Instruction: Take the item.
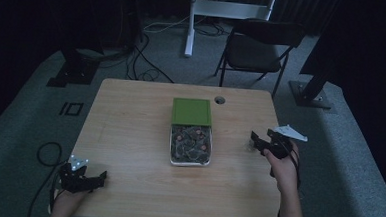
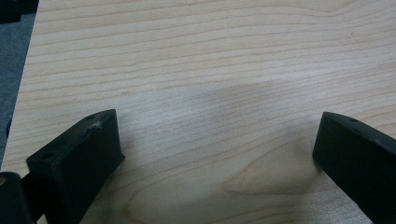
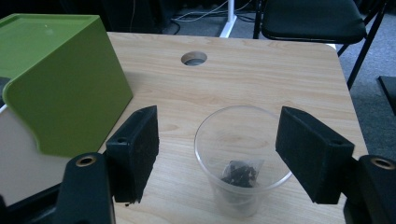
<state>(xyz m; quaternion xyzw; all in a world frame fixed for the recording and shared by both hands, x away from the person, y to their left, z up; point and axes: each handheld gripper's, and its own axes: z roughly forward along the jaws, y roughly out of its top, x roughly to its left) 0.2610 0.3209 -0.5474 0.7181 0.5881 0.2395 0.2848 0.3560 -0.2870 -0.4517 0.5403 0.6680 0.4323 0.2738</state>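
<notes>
A clear plastic cup [image 3: 243,154] stands on the wooden table [image 3: 261,79] with a small dark tea bag [image 3: 240,172] at its bottom. My right gripper [image 3: 217,128] is open around it, one black jaw on each side, and neither pad touches the cup wall. In the high view the right gripper [image 1: 257,142] sits right of a clear box [image 1: 190,147] of small dark and reddish packets, whose green lid [image 1: 191,111] lies at its far end. The green lid [image 3: 60,84] rises just left of my right gripper. My left gripper [image 1: 98,178] is open over bare table [image 2: 210,70] at the near left corner.
A round cable hole [image 1: 219,100] lies in the table behind the box. A black folding chair [image 1: 259,47] and a white stand leg [image 1: 190,23] are beyond the far edge. Cables run across the grey floor at the left [image 1: 46,153].
</notes>
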